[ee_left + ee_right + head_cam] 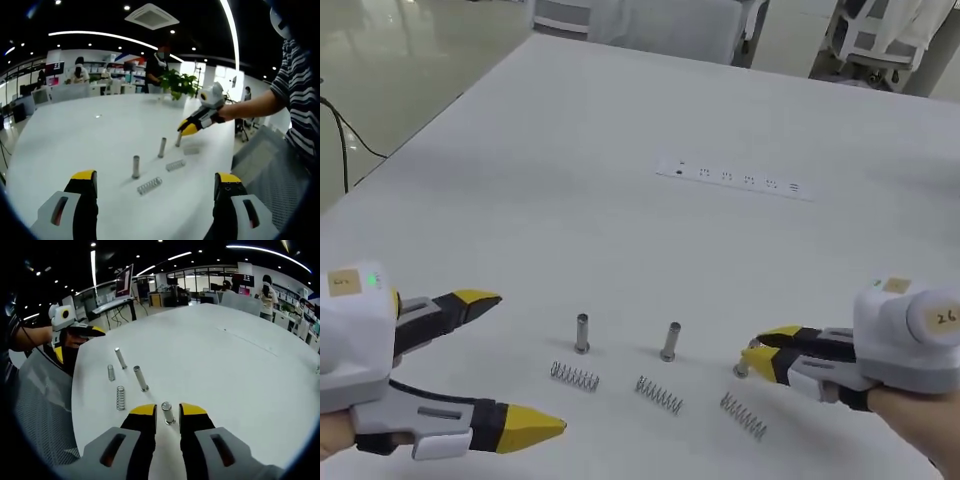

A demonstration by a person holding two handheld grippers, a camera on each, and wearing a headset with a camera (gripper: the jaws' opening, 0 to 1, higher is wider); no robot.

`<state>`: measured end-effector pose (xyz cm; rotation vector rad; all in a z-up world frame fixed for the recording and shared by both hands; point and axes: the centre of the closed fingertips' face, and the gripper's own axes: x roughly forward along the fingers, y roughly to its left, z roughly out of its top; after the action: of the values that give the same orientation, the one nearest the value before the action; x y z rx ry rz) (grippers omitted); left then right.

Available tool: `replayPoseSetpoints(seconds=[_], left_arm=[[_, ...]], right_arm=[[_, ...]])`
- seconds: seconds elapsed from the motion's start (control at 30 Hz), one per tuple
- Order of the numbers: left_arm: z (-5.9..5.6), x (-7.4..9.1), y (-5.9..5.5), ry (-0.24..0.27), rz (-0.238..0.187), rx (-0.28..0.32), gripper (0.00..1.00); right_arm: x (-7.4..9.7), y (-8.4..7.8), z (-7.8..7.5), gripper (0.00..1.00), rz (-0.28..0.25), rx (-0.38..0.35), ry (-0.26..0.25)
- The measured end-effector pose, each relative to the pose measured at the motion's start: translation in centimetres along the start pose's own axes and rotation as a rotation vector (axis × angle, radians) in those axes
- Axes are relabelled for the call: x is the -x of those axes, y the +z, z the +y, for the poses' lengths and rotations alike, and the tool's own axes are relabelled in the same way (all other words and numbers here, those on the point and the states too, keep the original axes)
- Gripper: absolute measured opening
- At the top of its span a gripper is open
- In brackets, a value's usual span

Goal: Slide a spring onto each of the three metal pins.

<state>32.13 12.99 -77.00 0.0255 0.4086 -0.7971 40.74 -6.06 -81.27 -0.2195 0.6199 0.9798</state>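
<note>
**Left claw** (515, 362): at 8 o'clock of the row in the head view. Jaws spread wide, holding nothing. Grey body, yellow tips.

**Left pin** (582, 333): short metal cylinder, smooth and dull-shiny, upright on the desk (620, 150). Bare.

**Left spring** (574, 376): fine wire coil lying on its side at 6 o'clock of the left pin, just beside it.

**Middle pin** (670, 341): same make, upright, bare.

**Middle spring** (658, 394): coil lying flat at 6 to 7 o'clock of the middle pin, slightly angled.

**Right pin** (167, 412): upright, bare. It stands between the jaws of the right claw.

**Right spring** (743, 416): coil lying flat at 6 o'clock of the right pin, angled.

**Right claw** (168, 411): enters from 3 o'clock. Jaws narrow, one on each side of the right pin. Its own view shows a slim gap on both sides, so no firm grip is evident.

**Desk**: white, matte, flat. A white power strip (735, 180) lies at 12 o'clock, well apart from the row.

**Step in hand**: judged the opening one. No spring is on any pin, and the right claw is closing on or steadying the right pin.

**Next move**: likely a pinch on a spring's thin, springy coil, then lining its bore up over a pin top. The coils may roll or flex, so a light grip is needed.
</note>
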Motion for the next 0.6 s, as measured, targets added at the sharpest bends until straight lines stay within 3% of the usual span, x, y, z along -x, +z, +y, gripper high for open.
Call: replayPoseSetpoints(seconds=[0.6], left_arm=[[0.16,0.11,0.2,0.002,-0.002,0.0,0.95]], right_arm=[[0.55,0.52,0.3,0.22,-0.022,-0.016,-0.002]])
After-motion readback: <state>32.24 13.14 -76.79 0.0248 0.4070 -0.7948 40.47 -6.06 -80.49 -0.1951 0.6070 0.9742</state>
